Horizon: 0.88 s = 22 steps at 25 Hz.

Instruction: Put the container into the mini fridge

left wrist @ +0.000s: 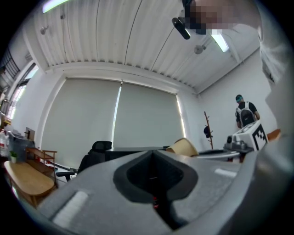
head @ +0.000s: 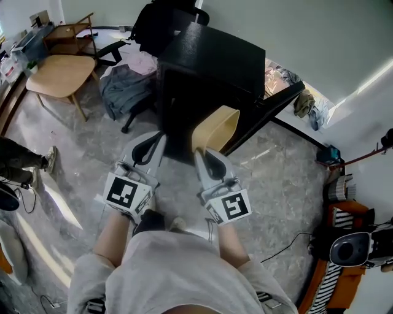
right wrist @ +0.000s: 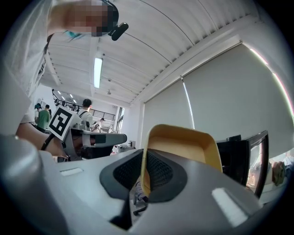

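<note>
A tan, open-topped container [head: 216, 127] is tipped on its side, and my right gripper [head: 206, 152] is shut on its rim. In the right gripper view that rim of the container [right wrist: 183, 147] is pinched between the dark pads of the right gripper [right wrist: 143, 170]. Directly ahead stands the black mini fridge [head: 212, 55], its door [head: 265, 115] swung out to the right; the container is at its open front. My left gripper [head: 149, 146] hovers beside it on the left, shut and empty [left wrist: 154, 183]. The fridge's inside is hidden.
A wooden table [head: 61, 72] stands far left, with a black office chair [head: 166, 18] and a grey heap of clothes [head: 126, 86] behind the fridge's left side. Cables and an orange striped object [head: 344, 245] lie at right. A person [left wrist: 243, 112] stands in the background.
</note>
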Each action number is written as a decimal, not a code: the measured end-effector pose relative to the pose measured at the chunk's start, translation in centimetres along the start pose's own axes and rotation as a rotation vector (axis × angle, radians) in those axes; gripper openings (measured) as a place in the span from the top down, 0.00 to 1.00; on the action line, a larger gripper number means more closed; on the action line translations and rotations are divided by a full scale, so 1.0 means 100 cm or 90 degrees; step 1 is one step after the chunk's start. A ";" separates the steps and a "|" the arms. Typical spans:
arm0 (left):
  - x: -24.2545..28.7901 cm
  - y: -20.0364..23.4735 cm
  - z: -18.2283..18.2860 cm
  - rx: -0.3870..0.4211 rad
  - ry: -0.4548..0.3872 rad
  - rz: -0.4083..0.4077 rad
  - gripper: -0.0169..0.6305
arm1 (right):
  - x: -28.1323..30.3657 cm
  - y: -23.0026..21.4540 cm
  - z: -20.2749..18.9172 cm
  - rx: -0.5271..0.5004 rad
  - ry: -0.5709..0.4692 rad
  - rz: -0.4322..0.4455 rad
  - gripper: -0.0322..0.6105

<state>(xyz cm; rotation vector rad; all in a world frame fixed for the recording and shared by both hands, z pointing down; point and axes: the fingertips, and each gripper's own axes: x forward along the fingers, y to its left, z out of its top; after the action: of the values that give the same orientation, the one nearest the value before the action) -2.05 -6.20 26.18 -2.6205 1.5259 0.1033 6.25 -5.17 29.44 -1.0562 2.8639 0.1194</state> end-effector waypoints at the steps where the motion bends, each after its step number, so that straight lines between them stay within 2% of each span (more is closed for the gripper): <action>1: 0.004 0.006 -0.001 -0.001 -0.001 -0.007 0.97 | 0.006 -0.002 -0.001 -0.001 0.002 -0.005 0.92; 22: 0.070 0.107 -0.023 -0.030 0.014 -0.118 0.97 | 0.108 -0.033 -0.028 0.007 0.023 -0.120 0.92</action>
<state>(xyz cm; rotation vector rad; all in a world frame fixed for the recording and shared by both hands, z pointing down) -7.91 -17.73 27.05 -2.7924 1.2934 0.0966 0.11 -14.93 30.92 -1.3323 2.7735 0.0709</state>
